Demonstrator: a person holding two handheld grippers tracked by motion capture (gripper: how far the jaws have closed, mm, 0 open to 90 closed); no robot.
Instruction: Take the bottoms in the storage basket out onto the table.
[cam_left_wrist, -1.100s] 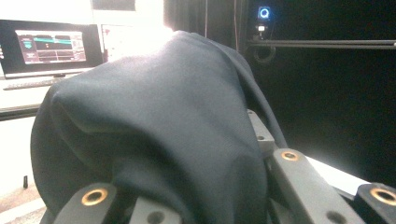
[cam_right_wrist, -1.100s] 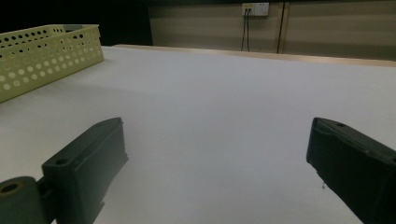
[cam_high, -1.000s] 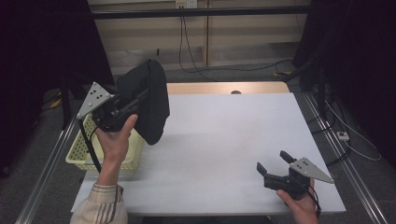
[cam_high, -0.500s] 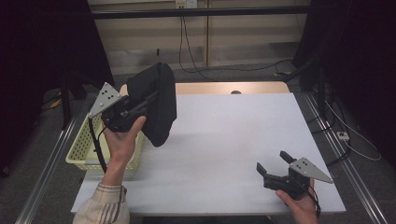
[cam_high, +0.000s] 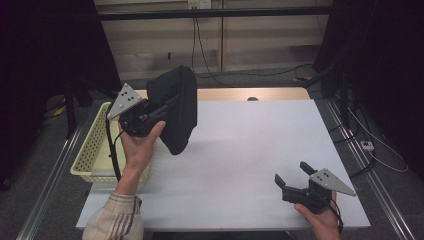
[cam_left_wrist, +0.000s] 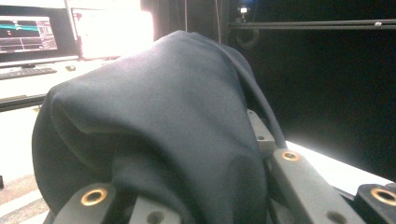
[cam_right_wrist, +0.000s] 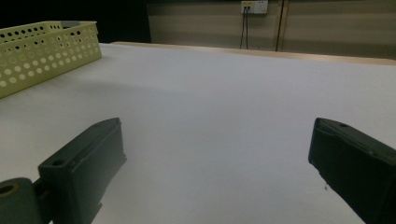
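Observation:
A black cloth (cam_high: 179, 107) hangs in the air over the left edge of the white table (cam_high: 260, 135). My left gripper (cam_high: 162, 109) is shut on its upper part, and the cloth droops down past the hand. In the left gripper view the dark cloth (cam_left_wrist: 159, 121) is bunched over and between the jaws, hiding their tips. My right gripper (cam_high: 291, 173) rests low at the table's front right corner. It stands open, and in the right gripper view only bare table shows in the right gripper's (cam_right_wrist: 215, 140) gap.
A pale yellow perforated basket (cam_high: 92, 145) stands at the table's left edge, below and left of the held cloth; the basket (cam_right_wrist: 46, 56) lies far off to the left in the right gripper view. Metal rails run along both sides of the table.
My left hand has carried the black cloth to the right, from over the basket towards the table. The right gripper has stayed where it was, still open.

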